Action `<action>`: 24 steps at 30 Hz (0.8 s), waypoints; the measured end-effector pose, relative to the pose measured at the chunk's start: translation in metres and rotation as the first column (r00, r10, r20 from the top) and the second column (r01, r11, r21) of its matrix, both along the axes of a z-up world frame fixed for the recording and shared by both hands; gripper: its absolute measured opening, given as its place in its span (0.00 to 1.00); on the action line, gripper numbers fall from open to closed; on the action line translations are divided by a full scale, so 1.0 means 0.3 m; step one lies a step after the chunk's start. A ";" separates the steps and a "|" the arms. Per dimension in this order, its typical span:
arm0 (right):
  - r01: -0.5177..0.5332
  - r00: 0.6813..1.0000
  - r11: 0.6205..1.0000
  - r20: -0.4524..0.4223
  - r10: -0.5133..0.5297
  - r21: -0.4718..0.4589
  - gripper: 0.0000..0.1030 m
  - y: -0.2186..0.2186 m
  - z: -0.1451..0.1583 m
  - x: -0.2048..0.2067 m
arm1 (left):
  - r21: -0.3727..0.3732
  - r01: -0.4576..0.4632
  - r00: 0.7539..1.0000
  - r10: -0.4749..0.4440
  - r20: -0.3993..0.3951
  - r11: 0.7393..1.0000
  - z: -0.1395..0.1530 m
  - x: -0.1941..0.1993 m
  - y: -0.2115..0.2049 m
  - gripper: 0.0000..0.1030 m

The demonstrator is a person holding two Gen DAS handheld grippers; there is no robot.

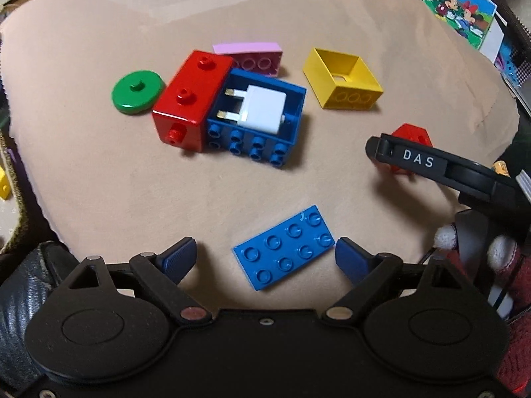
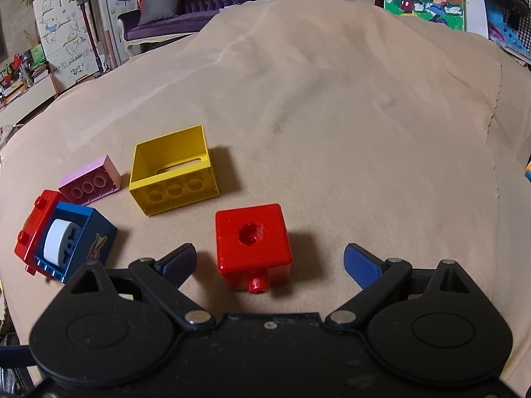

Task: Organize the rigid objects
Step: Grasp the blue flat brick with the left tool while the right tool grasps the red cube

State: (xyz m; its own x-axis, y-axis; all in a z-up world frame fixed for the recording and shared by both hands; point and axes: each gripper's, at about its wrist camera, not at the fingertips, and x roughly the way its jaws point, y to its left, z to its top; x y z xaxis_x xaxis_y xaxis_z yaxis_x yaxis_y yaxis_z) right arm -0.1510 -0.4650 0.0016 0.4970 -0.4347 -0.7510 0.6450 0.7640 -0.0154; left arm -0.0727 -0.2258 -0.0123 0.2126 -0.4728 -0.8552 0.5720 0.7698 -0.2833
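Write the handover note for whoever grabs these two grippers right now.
Left gripper: open, flat blue plate lying loose between its fingers.
Right gripper: open, small red cube between its fingers, not gripped.
Done: white plug adapter sits in the blue box, the long red block against it.
Left: yellow box empty; pink brick, green disc, cube and plate loose on the cloth.

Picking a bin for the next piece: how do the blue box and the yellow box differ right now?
The blue box holds a white plug adapter; the yellow box holds nothing. The blue box touches the long red block along one side; the yellow box stands alone on the cloth. The yellow box has a slot cut in one wall; no such slot shows on the blue box. Both are open-topped toy-brick boxes.
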 end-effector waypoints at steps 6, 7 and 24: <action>0.005 1.000 1.000 0.007 -0.005 0.009 0.93 -0.004 -0.001 -0.004 | 0.013 -0.025 0.998 0.025 -0.051 1.000 -0.006 0.017 -0.017 0.87; 0.005 1.000 1.000 0.007 -0.005 0.008 0.93 -0.004 -0.002 -0.003 | 0.016 -0.026 0.997 0.027 -0.067 1.000 -0.016 0.022 -0.029 0.88; 0.001 0.998 0.998 0.069 -0.005 0.060 0.36 -0.016 0.032 -0.043 | 0.062 0.030 0.999 -0.028 -0.047 0.998 -0.017 0.064 -0.002 0.63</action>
State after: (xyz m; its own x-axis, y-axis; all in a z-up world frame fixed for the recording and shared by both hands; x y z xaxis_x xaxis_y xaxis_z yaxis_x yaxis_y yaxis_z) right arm -0.1639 -0.4699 0.0113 0.5471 -0.3913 -0.7399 0.6453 0.7602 0.0751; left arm -0.0536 -0.2264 -0.0173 0.1592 -0.4235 -0.8918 0.5817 0.7701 -0.2619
